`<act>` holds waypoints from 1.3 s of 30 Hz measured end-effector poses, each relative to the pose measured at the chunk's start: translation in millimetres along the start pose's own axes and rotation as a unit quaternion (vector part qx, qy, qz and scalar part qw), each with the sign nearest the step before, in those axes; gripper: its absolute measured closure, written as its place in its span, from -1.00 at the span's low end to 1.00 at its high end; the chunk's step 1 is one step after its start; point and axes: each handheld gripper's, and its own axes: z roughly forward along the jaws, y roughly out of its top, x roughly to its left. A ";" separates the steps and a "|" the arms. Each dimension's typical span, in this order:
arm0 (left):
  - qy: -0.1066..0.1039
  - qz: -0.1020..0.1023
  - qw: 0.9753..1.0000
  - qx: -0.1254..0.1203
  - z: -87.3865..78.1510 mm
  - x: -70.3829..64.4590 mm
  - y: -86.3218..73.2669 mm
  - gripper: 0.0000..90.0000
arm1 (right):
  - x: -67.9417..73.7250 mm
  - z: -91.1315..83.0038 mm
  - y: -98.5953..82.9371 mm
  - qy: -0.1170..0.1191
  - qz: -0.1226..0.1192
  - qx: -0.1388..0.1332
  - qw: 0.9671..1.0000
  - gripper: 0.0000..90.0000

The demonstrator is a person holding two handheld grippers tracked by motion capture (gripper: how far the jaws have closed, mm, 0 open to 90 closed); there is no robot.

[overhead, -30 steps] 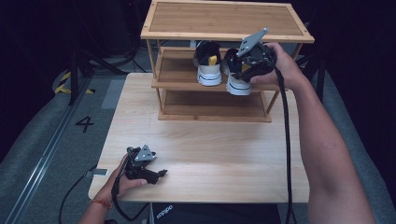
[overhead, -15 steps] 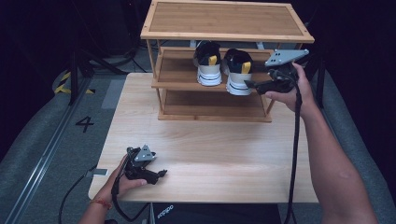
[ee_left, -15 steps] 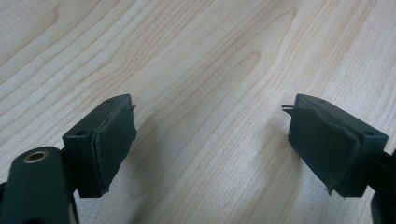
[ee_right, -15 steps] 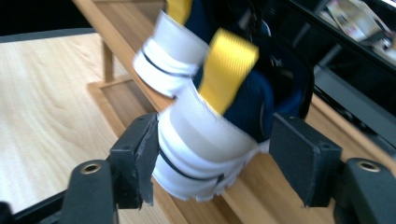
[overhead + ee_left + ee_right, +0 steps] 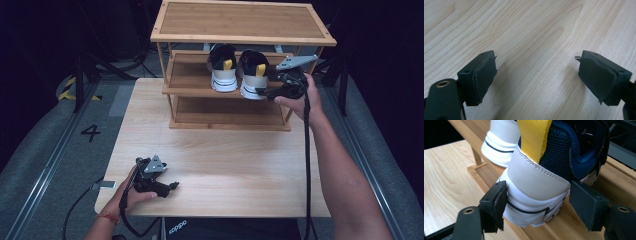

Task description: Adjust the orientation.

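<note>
The desk [image 5: 215, 165] is pale blond wood with flowing grain lines. At twelve o'clock on it, the shoe rack [image 5: 243, 22] is a warmer honey-brown wood. The right shoe [image 5: 541, 170] has a white heel panel and white sole crossed by a thin dark navy stripe, a yellow pull tab and navy mesh with a brighter blue lining. The left shoe [image 5: 223, 67] matches it: white heel, yellow tab, dark upper. Both the right gripper [image 5: 537, 206] and the left gripper [image 5: 536, 75] have matte black fingers [image 5: 484, 75], each with a brass-coloured screw hole.
</note>
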 end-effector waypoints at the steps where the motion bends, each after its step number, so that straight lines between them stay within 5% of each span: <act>1: 0.000 0.000 1.000 0.000 0.0 0.1 0.0 -0.66 | -1.6 3.0 2.1 -0.002 -0.003 0.005 1.000 -0.30; 22: -0.002 0.001 1.000 0.000 0.7 0.3 0.4 -0.67 | -12.0 31.0 12.6 -0.030 -0.015 0.016 0.999 -0.33; 32: -0.002 0.001 1.000 0.000 0.7 0.4 0.4 -0.67 | 5.8 -1.1 11.9 -0.030 -0.040 0.031 0.998 -0.25; 39: -0.001 0.001 1.000 0.000 0.7 0.2 0.4 -0.67 | 15.7 -20.3 -6.7 -0.026 -0.054 0.044 0.997 -0.27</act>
